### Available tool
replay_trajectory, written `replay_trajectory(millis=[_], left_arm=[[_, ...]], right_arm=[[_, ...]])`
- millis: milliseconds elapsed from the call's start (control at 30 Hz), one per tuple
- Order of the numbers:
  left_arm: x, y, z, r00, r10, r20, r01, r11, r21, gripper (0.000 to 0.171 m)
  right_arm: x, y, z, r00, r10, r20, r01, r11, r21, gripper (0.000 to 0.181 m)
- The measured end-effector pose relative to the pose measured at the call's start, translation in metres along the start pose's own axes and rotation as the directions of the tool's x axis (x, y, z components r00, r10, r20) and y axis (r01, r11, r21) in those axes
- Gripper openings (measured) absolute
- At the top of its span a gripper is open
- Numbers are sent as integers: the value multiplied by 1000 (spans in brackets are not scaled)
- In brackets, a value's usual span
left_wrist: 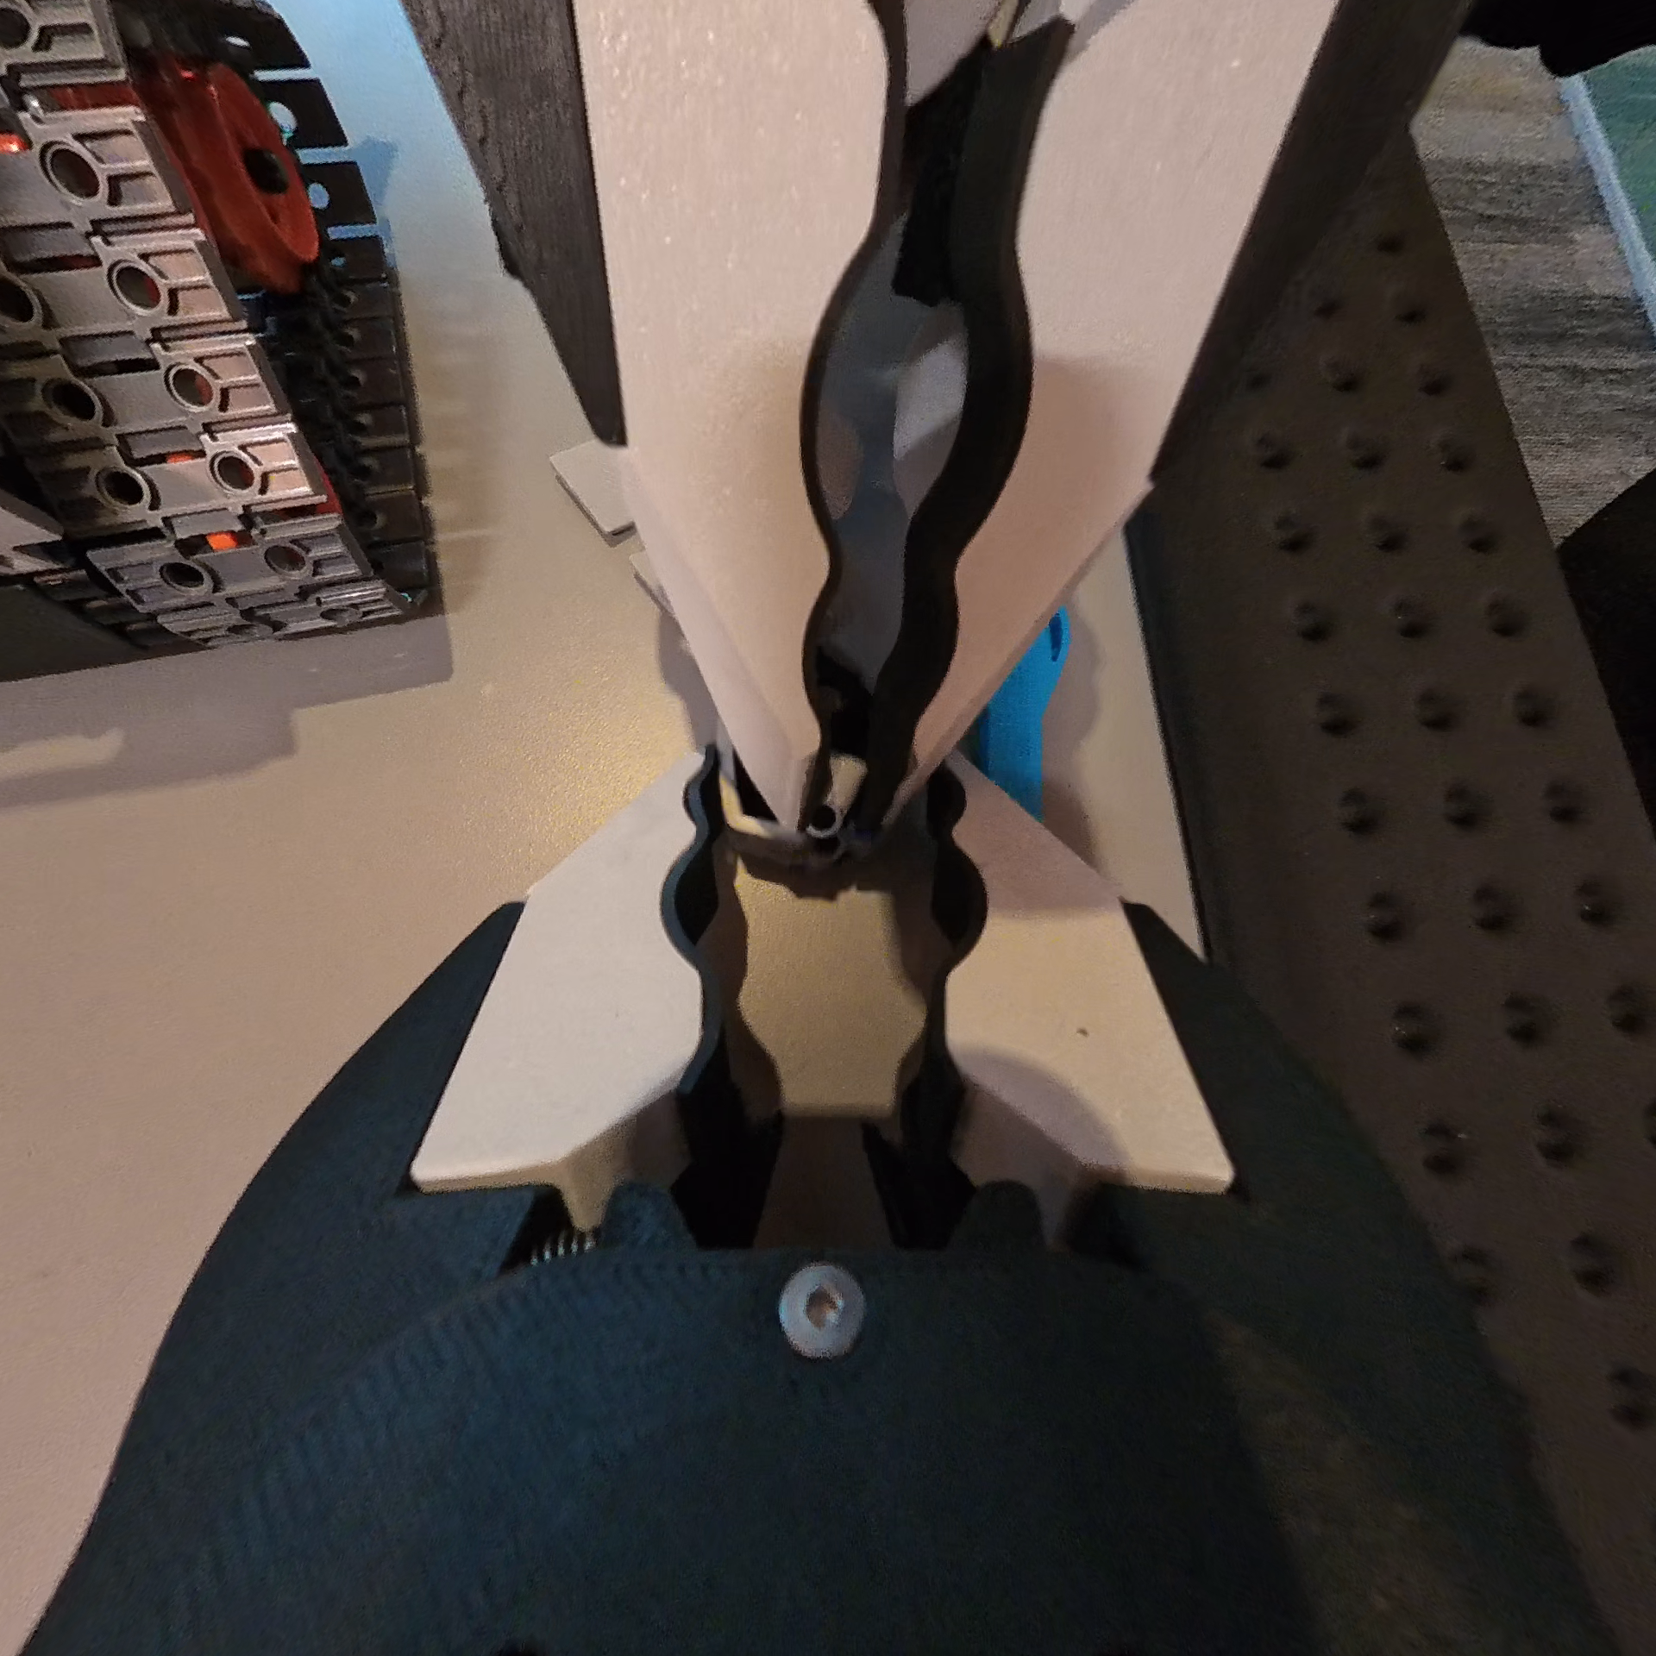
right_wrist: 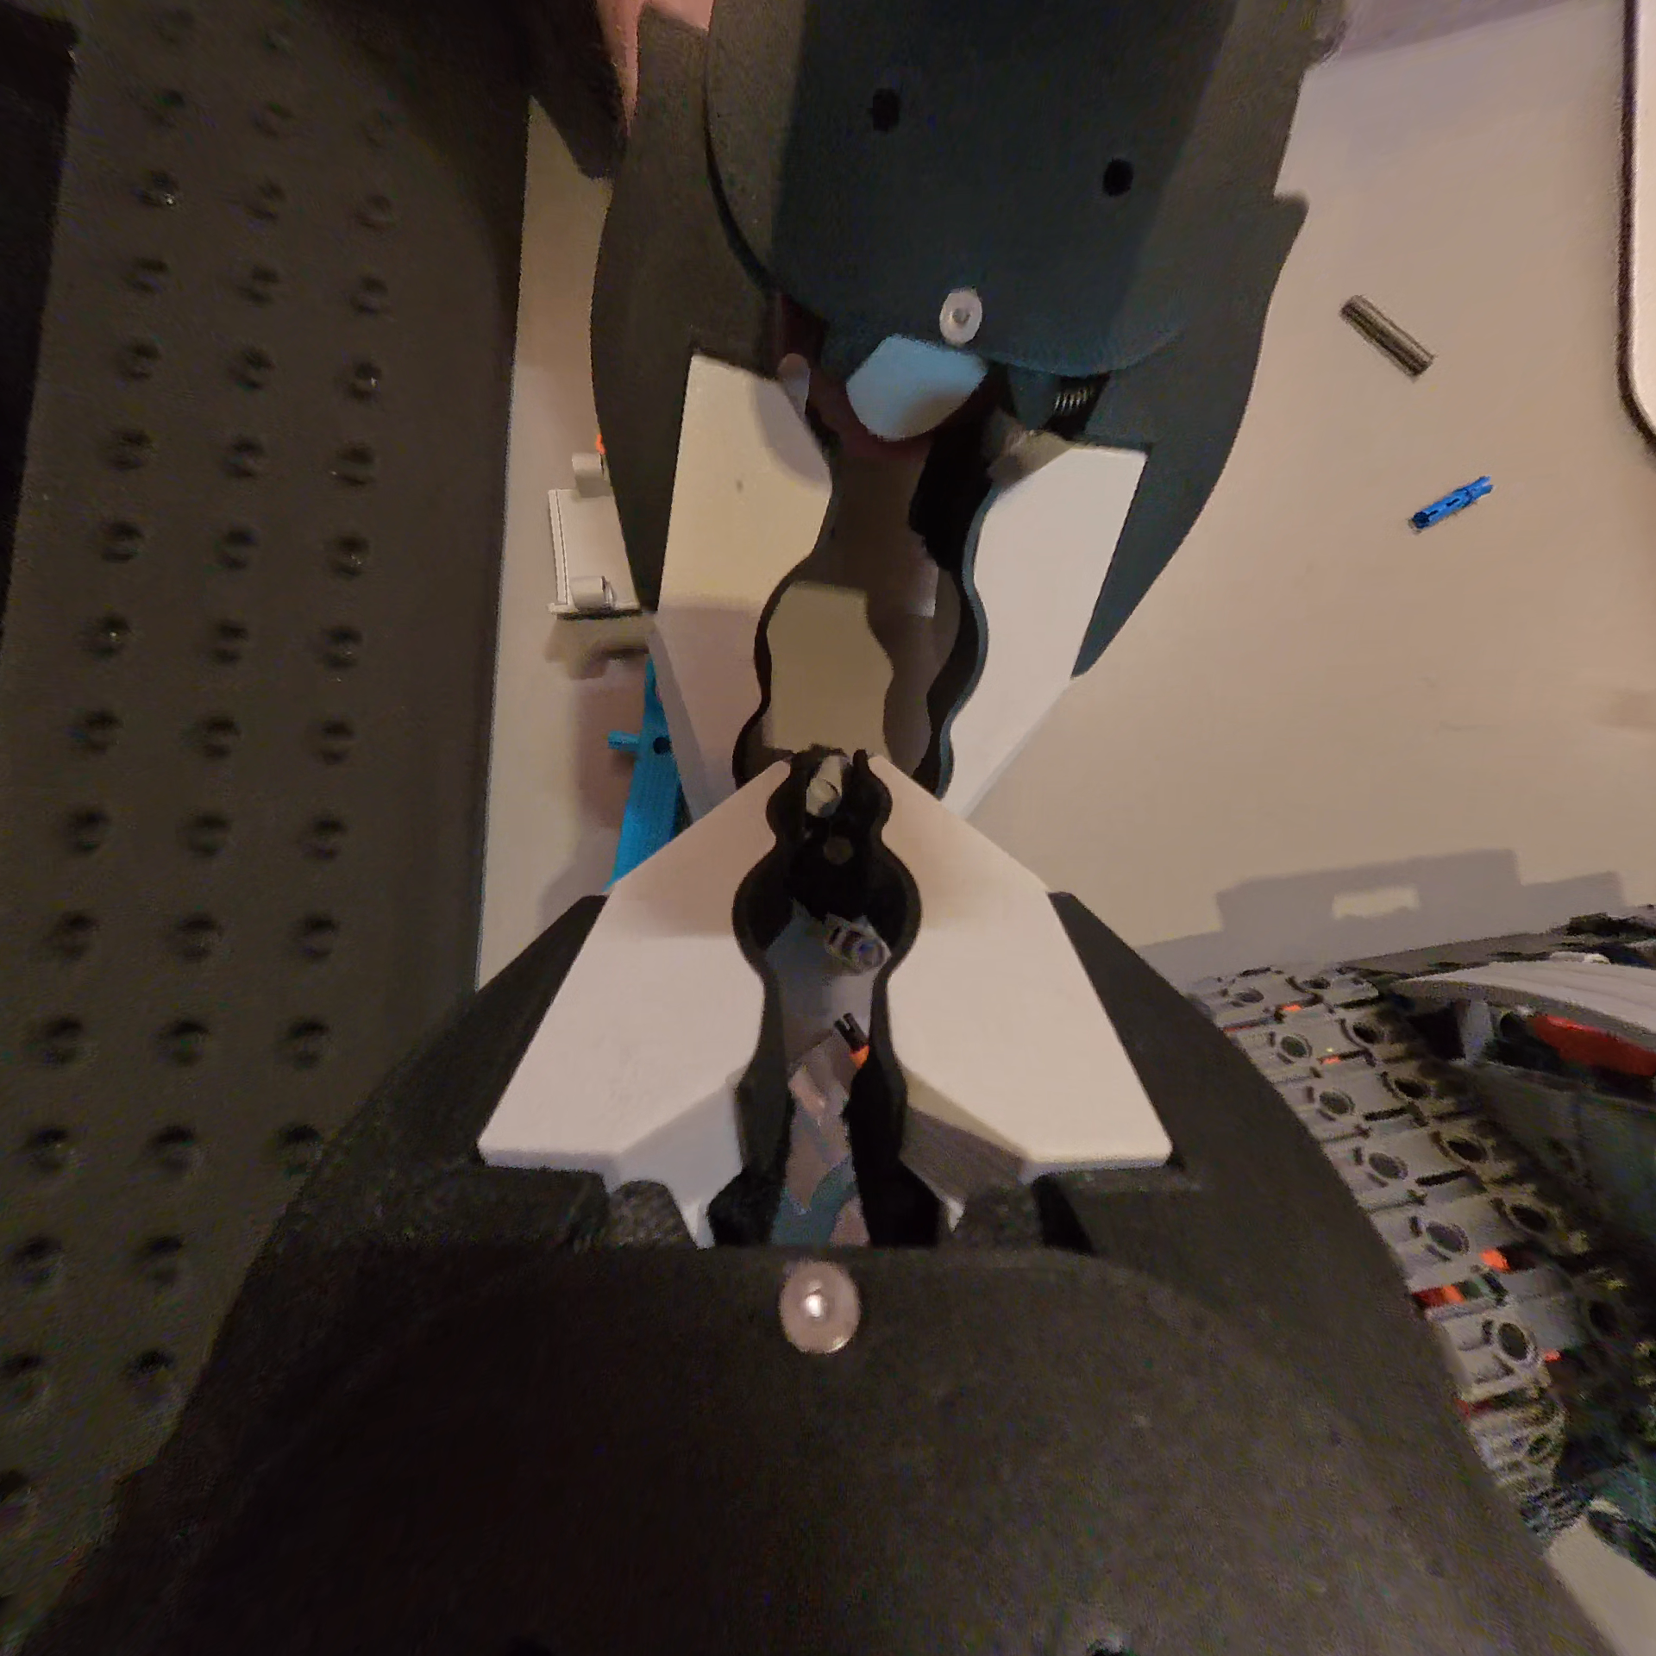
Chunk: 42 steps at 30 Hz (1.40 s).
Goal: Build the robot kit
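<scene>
The 2 grippers met tip to tip above the table (left_wrist: pixel 269 896). The right gripper (right_wrist: pixel 829 789) pinched a small grey pin (right_wrist: pixel 820 793) at its fingertips. The left gripper (left_wrist: pixel 829 829) stood spread around that pin end. A tracked model (left_wrist: pixel 179 358) lay nearby, a perforated black board (right_wrist: pixel 224 627) alongside.

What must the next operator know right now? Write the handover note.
Left gripper: open, its tips flanking the right gripper's tips, not closed on anything.
Right gripper: shut on a small grey pin, held over the table.
Nearby: tracked brick model; blue part beside the black perforated board.
Loose on the table: blue pin, black axle.
</scene>
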<state>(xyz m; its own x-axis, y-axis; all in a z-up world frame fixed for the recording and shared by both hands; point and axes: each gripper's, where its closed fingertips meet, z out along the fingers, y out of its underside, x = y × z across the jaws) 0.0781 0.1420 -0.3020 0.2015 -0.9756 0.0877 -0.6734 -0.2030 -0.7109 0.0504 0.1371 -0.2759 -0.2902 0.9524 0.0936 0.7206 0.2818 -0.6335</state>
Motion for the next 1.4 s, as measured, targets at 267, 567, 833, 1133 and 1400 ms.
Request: replay_trajectory(millis=[267, 567, 833, 1133, 1400], left_arm=[[-2, 2, -1, 999, 17, 27, -17, 1000, -6, 37], [0, 1, -1, 1000, 14, 16, -14, 1000, 0, 37], [-3, -2, -14, 998, 38, 58, -40, 999, 30, 41], [8, -17, -24, 987, 134, 92, -140, 988, 65, 17], [11, -15, -18, 985, 146, 86, -151, 987, 50, 5]], right_arm=[[-6, 6, -3, 999, -42, -6, 42, 997, 62, 5], [-8, 4, -15, 1000, -21, -12, 22, 994, 111, 16], [10, 16, -43, 994, 80, -76, -71, 991, 111, 11], [14, 28, -38, 990, 118, -82, -113, 991, 68, 9], [11, 34, -29, 990, 128, -54, -127, 992, 27, 1]])
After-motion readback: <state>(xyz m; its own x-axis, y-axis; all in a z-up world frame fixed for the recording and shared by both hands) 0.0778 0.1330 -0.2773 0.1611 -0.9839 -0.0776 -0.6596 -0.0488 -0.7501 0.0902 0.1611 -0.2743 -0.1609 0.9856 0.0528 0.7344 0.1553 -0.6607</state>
